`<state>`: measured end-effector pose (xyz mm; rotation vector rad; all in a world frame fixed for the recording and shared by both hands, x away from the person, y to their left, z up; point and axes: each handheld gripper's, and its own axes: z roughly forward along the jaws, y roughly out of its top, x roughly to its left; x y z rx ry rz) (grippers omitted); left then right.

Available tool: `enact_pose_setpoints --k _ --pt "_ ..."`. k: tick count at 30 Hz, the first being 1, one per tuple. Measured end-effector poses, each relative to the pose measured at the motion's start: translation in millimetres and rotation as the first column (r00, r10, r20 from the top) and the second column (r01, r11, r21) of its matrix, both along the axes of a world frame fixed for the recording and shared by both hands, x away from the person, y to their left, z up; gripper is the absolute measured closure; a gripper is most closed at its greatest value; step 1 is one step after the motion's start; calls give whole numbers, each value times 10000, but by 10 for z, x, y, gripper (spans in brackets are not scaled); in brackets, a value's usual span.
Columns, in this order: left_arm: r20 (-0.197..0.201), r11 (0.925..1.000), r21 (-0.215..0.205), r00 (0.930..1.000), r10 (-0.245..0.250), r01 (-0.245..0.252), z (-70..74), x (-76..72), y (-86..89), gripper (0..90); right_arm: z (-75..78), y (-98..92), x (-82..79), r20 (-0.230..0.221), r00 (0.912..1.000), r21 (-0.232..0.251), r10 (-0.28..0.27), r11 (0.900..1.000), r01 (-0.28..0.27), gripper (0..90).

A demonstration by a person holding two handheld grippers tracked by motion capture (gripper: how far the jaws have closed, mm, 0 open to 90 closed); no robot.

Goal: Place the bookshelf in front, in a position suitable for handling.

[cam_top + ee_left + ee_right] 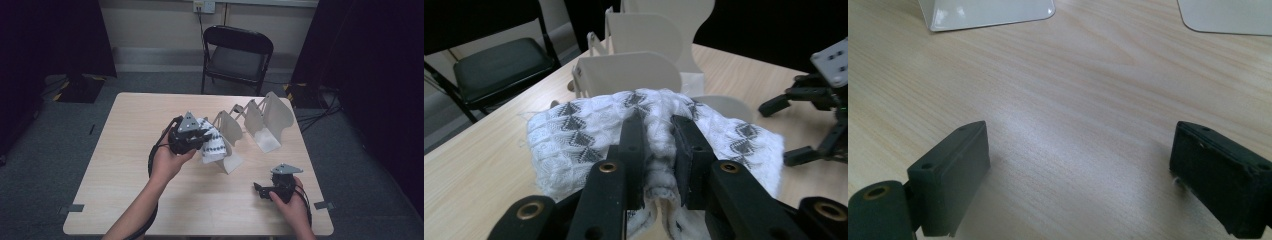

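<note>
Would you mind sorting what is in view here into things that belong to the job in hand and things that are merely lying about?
Part of the job:
- white patterned knit cloth, pinched by the left gripper
- white folding rack just beyond it
- right gripper, open, low over the table

Merely about:
- black folding chair behind the table
- wall socket

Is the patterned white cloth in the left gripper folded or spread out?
Bunched, not spread: the white knitted cloth with grey diamond pattern is pinched into a ridge between the left gripper fingers, draping both sides.
</note>
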<state>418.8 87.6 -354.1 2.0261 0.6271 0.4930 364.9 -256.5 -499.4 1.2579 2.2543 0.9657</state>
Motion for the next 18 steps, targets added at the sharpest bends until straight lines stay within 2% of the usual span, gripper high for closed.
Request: enact_pose_setpoints --k 2,7,10,13,16,17,18 --pt "-109 9998 146 9998 140 -138 -72 38 19 761 0 0 0 2 10000 -1 2 10000 -2 86" --pt "-261 9996 126 9993 257 -254 -267 98 43 757 0 0 0 1 10000 0 1 10000 -1 86" --pt "-373 9992 266 9988 312 -302 -376 133 38 756 0 0 0 0 10000 -1 2 10000 -2 86" --pt "-624 9987 375 9973 381 -358 -511 164 43 755 0 0 0 1 10000 -1 4 10000 -4 86" --pt "-1007 9980 421 9936 511 -471 -724 190 45 752 0 0 0 1 10000 -2 3 10000 -3 86" --pt "-1007 9980 421 9936 511 -471 -724 190 45 752 0 0 0 1 10000 -2 3 10000 -3 86" --pt "-1071 9978 443 9928 533 -488 -790 197 43 752 0 0 0 0 10000 0 1 10000 -1 86"
